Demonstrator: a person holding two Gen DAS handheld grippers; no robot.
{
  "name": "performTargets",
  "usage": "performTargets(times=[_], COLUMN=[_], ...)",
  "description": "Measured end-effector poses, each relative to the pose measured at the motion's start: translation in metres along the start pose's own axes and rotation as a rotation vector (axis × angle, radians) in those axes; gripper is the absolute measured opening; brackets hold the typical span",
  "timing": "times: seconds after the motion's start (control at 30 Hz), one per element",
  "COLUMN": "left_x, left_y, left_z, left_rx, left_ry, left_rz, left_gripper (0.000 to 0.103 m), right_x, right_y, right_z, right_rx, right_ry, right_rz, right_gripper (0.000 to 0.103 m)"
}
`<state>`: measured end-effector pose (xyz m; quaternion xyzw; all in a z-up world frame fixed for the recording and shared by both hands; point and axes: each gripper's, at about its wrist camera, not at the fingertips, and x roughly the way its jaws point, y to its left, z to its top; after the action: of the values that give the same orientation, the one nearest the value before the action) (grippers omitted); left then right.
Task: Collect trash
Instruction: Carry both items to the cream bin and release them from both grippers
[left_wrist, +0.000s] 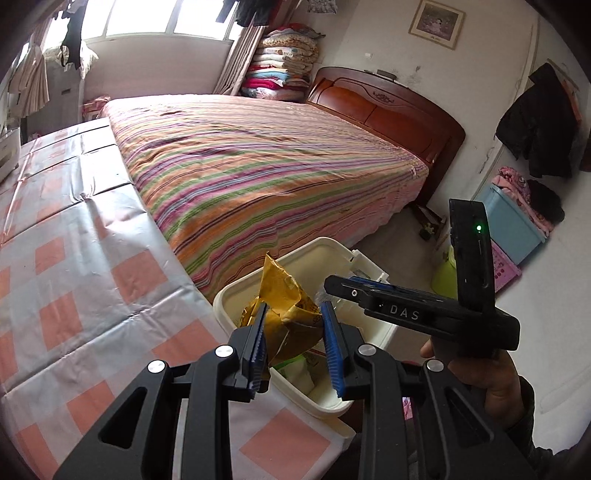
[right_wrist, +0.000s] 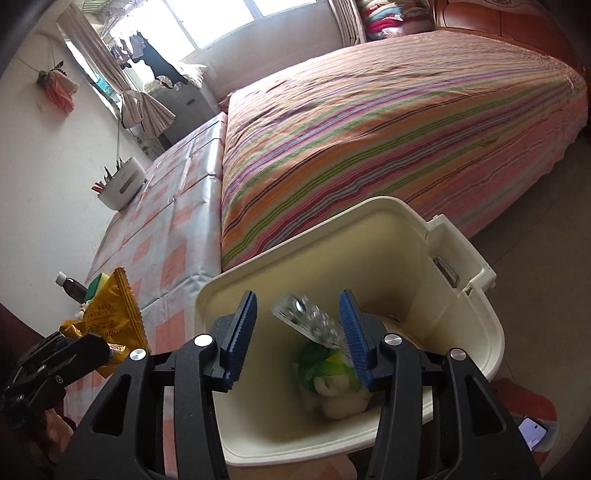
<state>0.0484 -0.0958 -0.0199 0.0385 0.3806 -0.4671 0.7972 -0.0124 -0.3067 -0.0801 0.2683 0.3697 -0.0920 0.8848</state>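
- Left gripper (left_wrist: 293, 334) clamped on a crumpled yellow snack wrapper (left_wrist: 286, 295), the foil pinched between the blue pads and sticking up above them.
- Wrapper held over the near rim of a cream waste bin (left_wrist: 236, 291), partly above the bin's opening.
- Same wrapper (right_wrist: 110, 317) visible in the right wrist view, gripped at lower left, just outside the bin's left rim and above the checked cloth.
- Right gripper (right_wrist: 299, 332) with jaws apart, poised over the bin (right_wrist: 461, 339) and pointing down into it.
- Clear blister pack (right_wrist: 306, 319) between the blue pads, tilted and blurred; touching or nearly touching the right-hand pad, well clear of the left-hand pad, so no grip on it.
- Inside the bin, below the blister pack: a green and yellow packet (right_wrist: 323, 363) and crumpled white tissue (right_wrist: 341, 400) on the bottom.
- Bin placed beside the worktop (left_wrist: 74, 277) covered in a pink and grey checked cloth, close to the foot corner of the bed (left_wrist: 277, 166) with its striped cover.
- Dark bottle (right_wrist: 72, 288) with a white cap lying on the worktop behind the wrapper.
- White holder (right_wrist: 122, 186) of utensils farther back on the worktop, near the wall.
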Motion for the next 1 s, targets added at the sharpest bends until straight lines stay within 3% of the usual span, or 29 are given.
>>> performTargets(times=[0.13,0.3,0.5,0.53,0.6,0.7,0.8,1.0], left_x=[0.010,0.021,0.036,0.039,0.042,0.043,0.041,0.018], left_y=[-0.007,-0.015,-0.029,-0.032,-0.035,-0.040,-0.040,-0.015], left_z=[-0.001,-0.003,-0.004,-0.004,-0.003,-0.004,-0.004,0.002], left_rx=[0.004,0.013,0.051,0.059,0.065,0.082,0.089,0.005], left_ry=[0.020,0.044,0.065,0.067,0.057,0.036,0.027,-0.032], left_rz=[-0.015,-0.024,-0.016,-0.014,-0.002,0.019,0.036,0.070], left_gripper=[0.028,0.028,0.030,0.032,0.053,0.075,0.077,0.077], right_x=[-0.013,-0.034,-0.056,-0.061,-0.066,-0.071,-0.073,-0.074], right_y=[-0.003,-0.017,-0.030,-0.031,-0.033,-0.031,-0.022,-0.005], right_z=[0.002,0.011,0.017,0.018,0.018,0.017,0.016,0.015], right_rx=[0.038,0.110,0.170,0.183,0.190,0.181,0.154,0.127], right_ry=[-0.030,-0.124,-0.226,-0.248,-0.275,-0.307,-0.333,-0.349], right_rz=[0.015,0.012,0.021,0.022,0.020,0.017,0.012,0.056], right_gripper=[0.056,0.072,0.077,0.077,0.078,0.078,0.078,0.078])
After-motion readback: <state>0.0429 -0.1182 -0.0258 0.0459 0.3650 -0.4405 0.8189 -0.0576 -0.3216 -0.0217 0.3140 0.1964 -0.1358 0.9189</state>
